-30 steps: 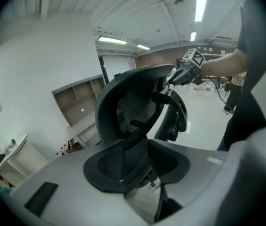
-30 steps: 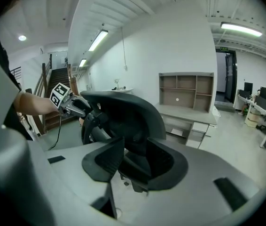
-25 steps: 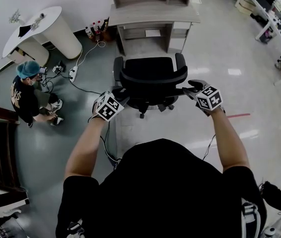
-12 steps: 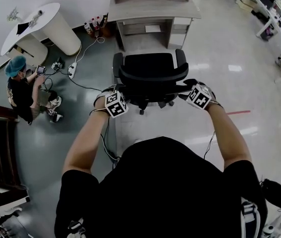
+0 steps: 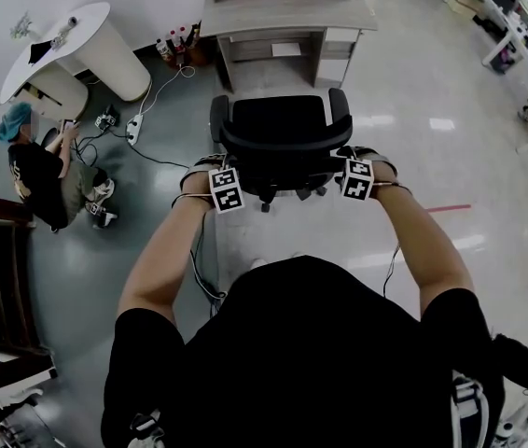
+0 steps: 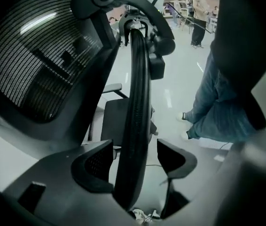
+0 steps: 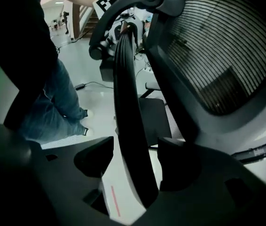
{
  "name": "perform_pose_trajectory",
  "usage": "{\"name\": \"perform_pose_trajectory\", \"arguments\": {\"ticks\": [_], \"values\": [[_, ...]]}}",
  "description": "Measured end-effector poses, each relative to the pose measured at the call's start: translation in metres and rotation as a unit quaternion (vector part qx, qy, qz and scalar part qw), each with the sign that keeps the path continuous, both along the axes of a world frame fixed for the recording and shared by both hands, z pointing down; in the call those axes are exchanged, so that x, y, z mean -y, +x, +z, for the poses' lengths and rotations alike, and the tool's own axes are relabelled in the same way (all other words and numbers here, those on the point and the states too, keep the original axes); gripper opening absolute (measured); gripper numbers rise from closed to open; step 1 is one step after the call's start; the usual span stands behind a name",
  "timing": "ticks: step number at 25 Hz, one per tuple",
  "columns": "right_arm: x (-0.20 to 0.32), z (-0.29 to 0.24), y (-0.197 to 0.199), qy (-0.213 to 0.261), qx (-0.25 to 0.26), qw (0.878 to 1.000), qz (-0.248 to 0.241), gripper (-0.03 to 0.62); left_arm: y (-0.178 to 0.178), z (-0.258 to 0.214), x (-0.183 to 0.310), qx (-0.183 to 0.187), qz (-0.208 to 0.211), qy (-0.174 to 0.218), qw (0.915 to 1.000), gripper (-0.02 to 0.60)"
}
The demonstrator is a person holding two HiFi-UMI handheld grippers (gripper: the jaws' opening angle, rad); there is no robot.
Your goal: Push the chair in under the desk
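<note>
Black mesh-backed office chair [image 5: 281, 119], just before the grey desk [image 5: 283, 12]

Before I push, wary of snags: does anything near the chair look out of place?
A power strip and a cable trail over the floor left of the chair, not between it and the desk. Nothing else odd.

From the chair [image 5: 283, 133], the floor [image 5: 269, 84] toward 12 o'clock lies bare up to the table [image 5: 287, 12]. The table's kneehole is hemmed in by a drawer block [image 5: 337, 59] at 1 o'clock. At 11 o'clock bottles [image 5: 175, 43] crowd the table's leg. At 10 a power strip [image 5: 134, 135] and cables [image 5: 166, 90] trail over the floor, with a white stand [image 5: 105, 49] behind. A person [image 5: 35, 171] crouches at 9. Toward 3 the floor is open. The left claw [image 6: 135, 161] and right claw [image 7: 133, 157], jaws just opened wide, straddle the chair-back rim [image 6: 137, 79] without pinching it.
</note>
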State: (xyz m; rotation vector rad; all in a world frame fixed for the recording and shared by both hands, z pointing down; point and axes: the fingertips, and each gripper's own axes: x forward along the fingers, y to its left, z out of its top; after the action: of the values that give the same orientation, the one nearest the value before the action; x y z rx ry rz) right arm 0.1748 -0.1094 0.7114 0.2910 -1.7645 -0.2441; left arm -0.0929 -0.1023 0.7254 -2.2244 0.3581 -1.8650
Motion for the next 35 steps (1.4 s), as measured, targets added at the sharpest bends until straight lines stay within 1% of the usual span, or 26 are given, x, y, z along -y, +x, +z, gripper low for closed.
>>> {"name": "perform_pose_trajectory", "arguments": {"ticks": [2,5,8,10,12,14,16,18,26,30,35], "values": [[0.001,0.008,0.002,-0.001,-0.016,1.0,-0.01,0.288,0.002,0.006,0.002,0.009,0.008,0.001,0.9999,0.29],[0.001,0.018,0.001,-0.003,-0.028,0.999,-0.02,0.288,0.01,0.014,0.004,0.008,0.016,0.002,0.9998,0.29],[0.004,0.026,0.001,0.0,-0.044,0.999,-0.026,0.278,0.008,0.024,0.005,0.03,0.017,0.003,0.9994,0.288],[0.006,0.027,0.001,0.009,-0.052,0.998,-0.026,0.262,0.007,0.023,0.009,0.032,0.013,0.015,0.9993,0.267],[0.01,0.026,0.002,0.02,-0.053,0.998,-0.025,0.217,0.007,0.021,0.014,0.034,0.01,0.034,0.9988,0.232],[0.013,0.027,0.003,0.031,-0.054,0.998,-0.024,0.177,0.008,0.02,0.019,0.035,0.007,0.055,0.9978,0.184],[0.015,0.029,0.004,0.038,-0.055,0.997,-0.024,0.155,0.008,0.02,0.023,0.037,0.003,0.068,0.997,0.147],[0.018,0.029,0.005,0.044,-0.056,0.997,-0.026,0.14,0.008,0.02,0.025,0.038,0.002,0.074,0.9965,0.137],[0.024,0.03,0.01,0.054,-0.058,0.996,-0.037,0.118,0.014,0.02,0.035,0.035,0.004,0.088,0.9955,0.124],[0.042,0.026,0.014,0.061,-0.057,0.996,-0.043,0.115,0.019,0.018,0.051,0.035,0.004,0.084,0.9959,0.118],[0.056,0.025,0.017,0.058,-0.058,0.996,-0.044,0.114,0.021,0.017,0.064,0.036,0.004,0.08,0.9962,0.115]]}}
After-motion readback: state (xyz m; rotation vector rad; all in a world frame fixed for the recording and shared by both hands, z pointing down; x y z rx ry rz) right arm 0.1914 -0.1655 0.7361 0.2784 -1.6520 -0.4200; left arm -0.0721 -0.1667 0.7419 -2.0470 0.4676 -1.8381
